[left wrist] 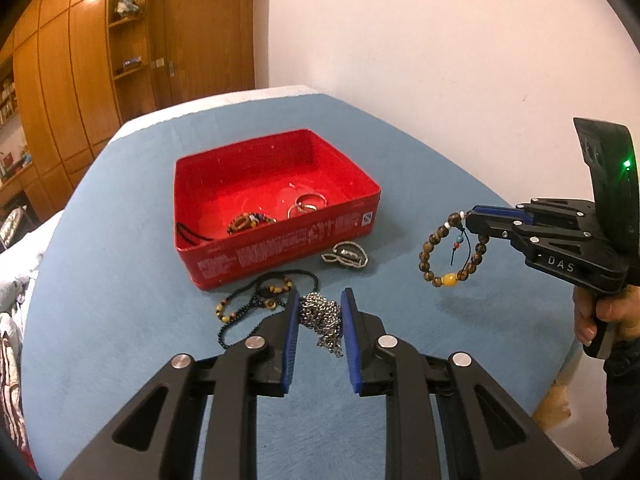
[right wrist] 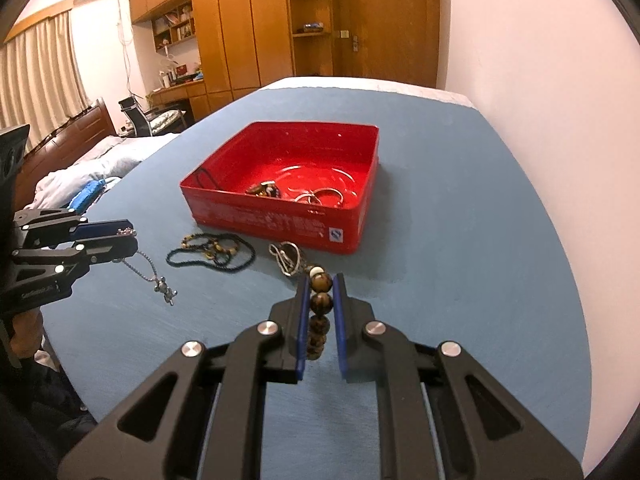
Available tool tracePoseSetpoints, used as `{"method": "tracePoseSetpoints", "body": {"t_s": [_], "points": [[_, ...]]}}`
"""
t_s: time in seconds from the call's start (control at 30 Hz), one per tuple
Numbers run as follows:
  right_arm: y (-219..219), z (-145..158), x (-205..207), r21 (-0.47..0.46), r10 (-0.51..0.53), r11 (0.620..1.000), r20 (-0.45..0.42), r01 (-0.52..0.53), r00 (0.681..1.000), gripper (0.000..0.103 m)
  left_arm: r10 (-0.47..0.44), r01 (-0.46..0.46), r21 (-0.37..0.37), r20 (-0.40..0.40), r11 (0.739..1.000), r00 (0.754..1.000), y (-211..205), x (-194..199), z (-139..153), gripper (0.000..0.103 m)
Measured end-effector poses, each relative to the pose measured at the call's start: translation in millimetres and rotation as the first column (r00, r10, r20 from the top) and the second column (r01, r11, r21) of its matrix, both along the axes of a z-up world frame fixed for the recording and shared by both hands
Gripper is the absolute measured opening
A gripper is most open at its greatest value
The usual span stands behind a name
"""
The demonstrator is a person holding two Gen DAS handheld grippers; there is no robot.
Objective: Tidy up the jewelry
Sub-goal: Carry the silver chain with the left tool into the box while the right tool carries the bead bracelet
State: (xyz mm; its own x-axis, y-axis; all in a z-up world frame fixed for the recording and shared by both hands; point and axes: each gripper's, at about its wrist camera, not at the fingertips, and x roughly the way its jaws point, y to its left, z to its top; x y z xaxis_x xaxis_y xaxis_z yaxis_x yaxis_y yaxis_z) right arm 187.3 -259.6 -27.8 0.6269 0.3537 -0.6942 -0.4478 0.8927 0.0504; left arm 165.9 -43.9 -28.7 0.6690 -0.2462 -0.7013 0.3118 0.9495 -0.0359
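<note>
A red tin box [left wrist: 280,256] [right wrist: 280,224] sits on the blue table and holds silver rings [left wrist: 306,204] [right wrist: 320,197] and a beaded piece [left wrist: 248,222] [right wrist: 264,190]. My left gripper [left wrist: 321,300] [right wrist: 130,240] is shut on a silver chain [left wrist: 324,316] whose pendant [right wrist: 164,290] dangles above the table. My right gripper [right wrist: 320,280] [left wrist: 470,220] is shut on a brown bead bracelet [left wrist: 452,252] [right wrist: 320,304], held in the air to the right of the box. A black beaded necklace [left wrist: 256,300] [right wrist: 212,254] and a silver clasp piece [left wrist: 346,258] [right wrist: 286,258] lie in front of the box.
The blue tabletop [left wrist: 400,160] [right wrist: 440,240] has a white wall at its right side. A bed [right wrist: 92,172] and wooden cabinets [right wrist: 240,32] lie beyond the far left edge. A person's hand [left wrist: 600,316] grips the right tool's handle.
</note>
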Motion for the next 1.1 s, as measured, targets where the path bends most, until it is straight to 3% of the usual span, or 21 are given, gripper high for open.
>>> {"method": "tracePoseSetpoints", "body": {"t_s": [0.77,1.1], "points": [[27,58,8,-0.041,0.052,0.998,0.103,-0.048,0.993,0.01,0.004,-0.009,0.037,0.121,0.999,0.993,18,1,51,0.021],[43,80,47,-0.043,0.089,0.995,0.101,-0.085,0.991,0.01,-0.004,-0.004,0.055,0.16,0.998,0.987,27,41,79,0.02]]}}
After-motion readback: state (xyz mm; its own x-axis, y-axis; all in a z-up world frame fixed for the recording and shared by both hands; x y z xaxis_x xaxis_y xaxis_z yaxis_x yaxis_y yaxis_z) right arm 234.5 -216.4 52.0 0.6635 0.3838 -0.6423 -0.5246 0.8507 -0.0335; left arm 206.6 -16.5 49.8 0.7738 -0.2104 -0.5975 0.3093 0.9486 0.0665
